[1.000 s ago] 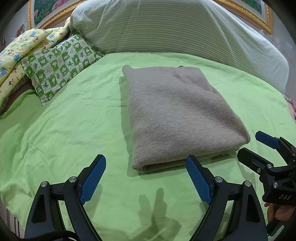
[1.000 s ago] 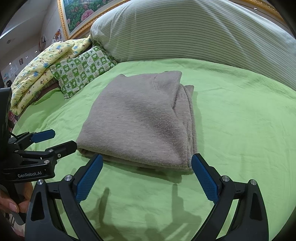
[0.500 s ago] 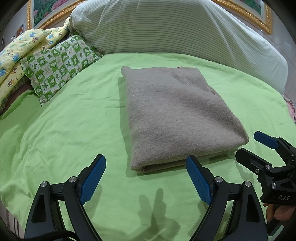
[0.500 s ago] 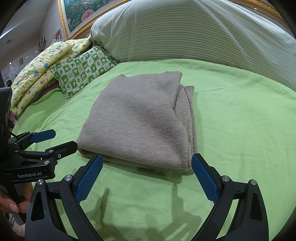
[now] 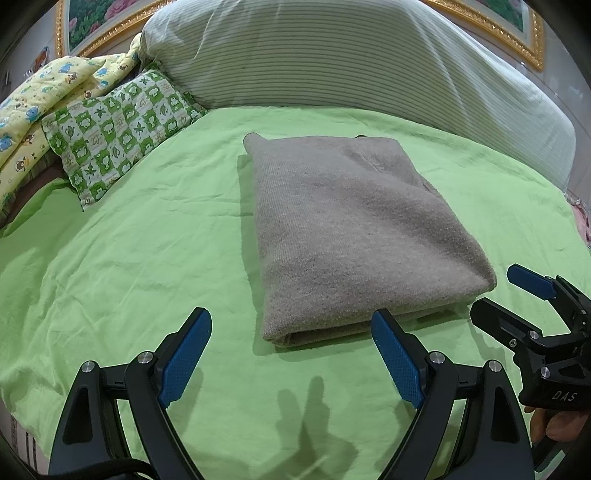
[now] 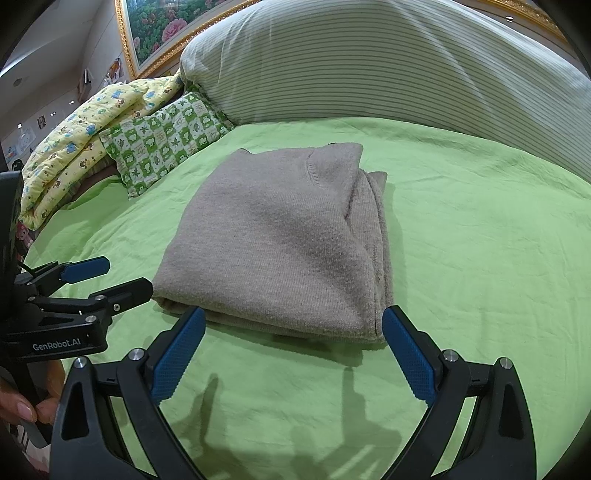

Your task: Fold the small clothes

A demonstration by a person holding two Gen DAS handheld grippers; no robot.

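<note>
A grey-brown knitted garment (image 5: 354, 229) lies folded into a neat rectangle on the green bedsheet (image 5: 140, 258); it also shows in the right wrist view (image 6: 288, 243). My left gripper (image 5: 291, 332) is open and empty, just short of the garment's near folded edge. My right gripper (image 6: 293, 330) is open and empty, in front of the garment's near edge. The right gripper shows at the right of the left wrist view (image 5: 513, 295), and the left gripper at the left of the right wrist view (image 6: 118, 277).
A green-checked pillow (image 5: 118, 129) and a yellow patterned quilt (image 5: 40, 99) lie at the back left. A large striped bolster (image 5: 351, 59) runs along the back of the bed. A gold-framed picture (image 6: 155, 26) hangs behind.
Both grippers have drawn very slightly back from the folded garment. Both stay open and the garment has not moved.
</note>
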